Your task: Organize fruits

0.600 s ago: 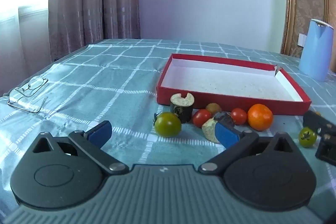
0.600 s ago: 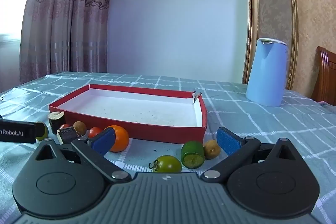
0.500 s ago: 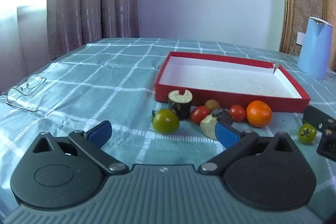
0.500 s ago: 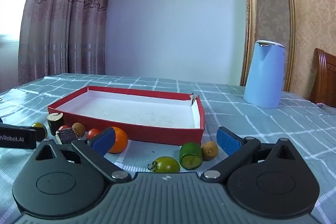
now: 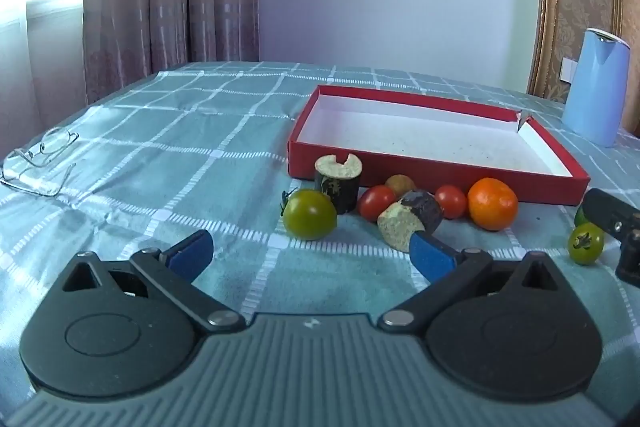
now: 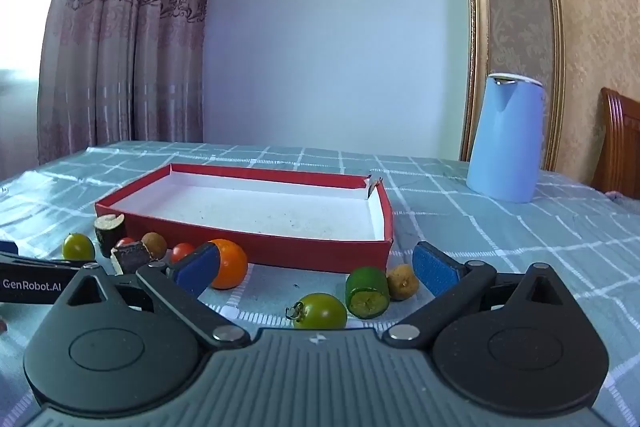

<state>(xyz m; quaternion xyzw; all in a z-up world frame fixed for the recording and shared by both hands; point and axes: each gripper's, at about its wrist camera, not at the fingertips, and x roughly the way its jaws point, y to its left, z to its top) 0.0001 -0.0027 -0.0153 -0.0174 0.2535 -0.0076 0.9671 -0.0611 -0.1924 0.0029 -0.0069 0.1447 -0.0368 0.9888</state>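
Note:
A shallow red box with a white, empty inside lies on the checked cloth; it also shows in the right wrist view. Fruit lies in front of it: a green tomato, two dark cut chunks, red cherry tomatoes, an orange. My left gripper is open and empty, just short of the green tomato. My right gripper is open and empty, with a second green tomato, a green cut piece and a brown fruit between its fingers.
A light blue kettle stands at the back right. Spectacles lie at the left on the cloth. A wooden chair is at the far right. The right gripper's body shows at the left view's right edge.
Both grippers have tilted up and eased back a little; the box and fruit sit lower and slightly farther in both views. Nothing was taken hold of.

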